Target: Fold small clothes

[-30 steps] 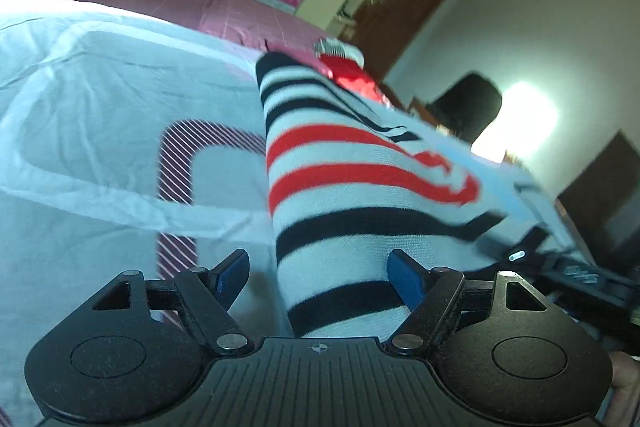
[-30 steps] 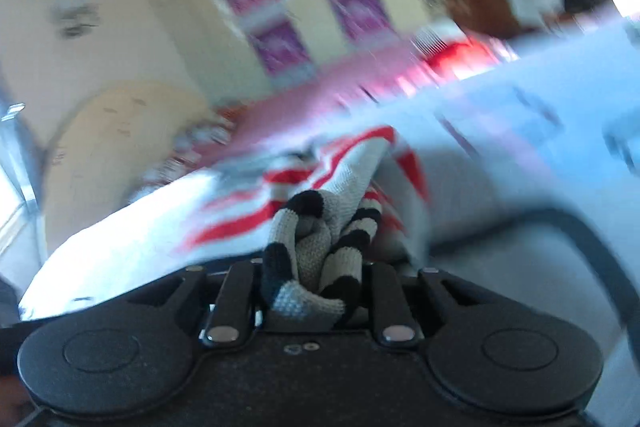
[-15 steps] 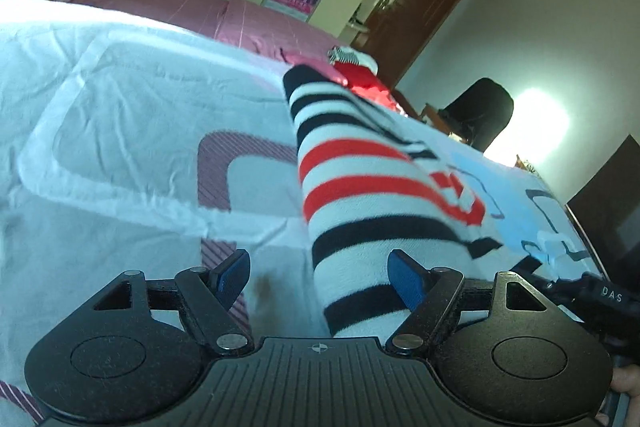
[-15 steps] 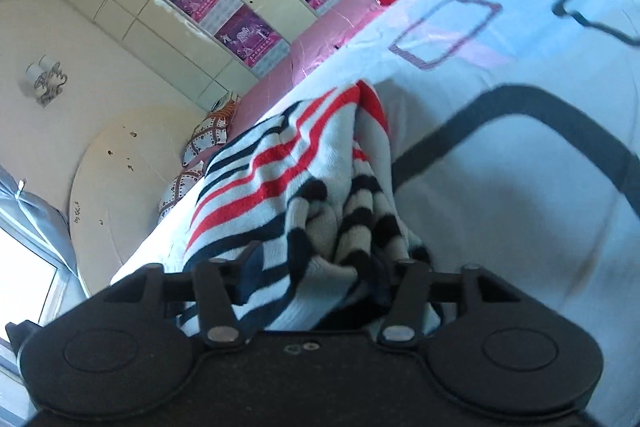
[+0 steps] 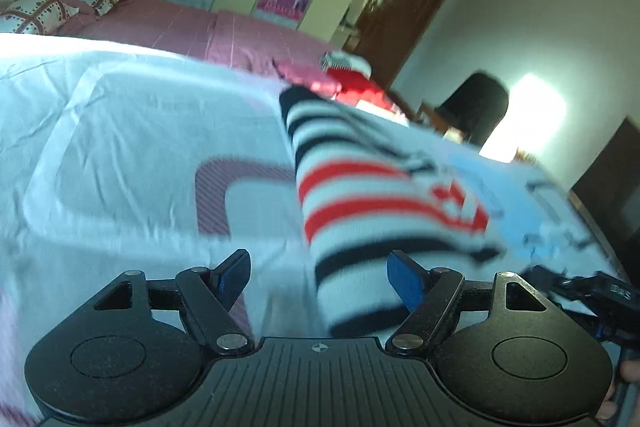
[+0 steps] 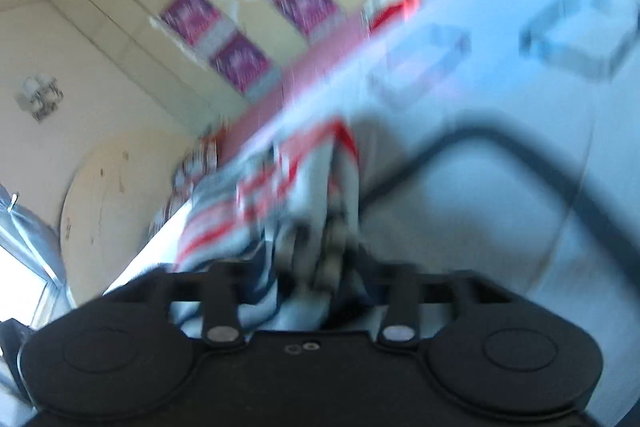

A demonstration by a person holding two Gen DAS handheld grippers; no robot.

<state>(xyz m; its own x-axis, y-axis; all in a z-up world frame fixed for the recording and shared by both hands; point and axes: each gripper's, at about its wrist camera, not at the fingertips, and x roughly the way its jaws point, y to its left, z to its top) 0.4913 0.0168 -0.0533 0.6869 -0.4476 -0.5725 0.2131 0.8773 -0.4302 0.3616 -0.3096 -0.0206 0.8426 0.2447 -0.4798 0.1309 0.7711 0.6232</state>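
On the left, the left hand-held gripper point(image 5: 319, 281) hangs released, its blue fingertips point(image 5: 404, 277) spread wide with nothing pinched. The striped garment point(image 5: 372, 203), white with black and red bands, lies on the white bedspread point(image 5: 132, 131) and runs away from that gripper toward the pink bed sheet point(image 5: 224, 31) beyond; its near end sits between the open fingers, closer to the right one, though I cannot tell whether it touches.

Further right along the garment, the right hand-held gripper point(image 6: 316, 279) appears clenched on a bunched edge of the same striped garment point(image 6: 280, 187), cloth crowding between its fingers; the view is smeared with motion, so the exact bite is hard to read.

The risk, as I judge it: with only one gripper holding and moving fast, the fold could drag skewed across the bedspread, or the bunched knit could slip out, leaving a crooked crease. The loose bedspread might also ruck up underneath.

No containers are visible near the garment.
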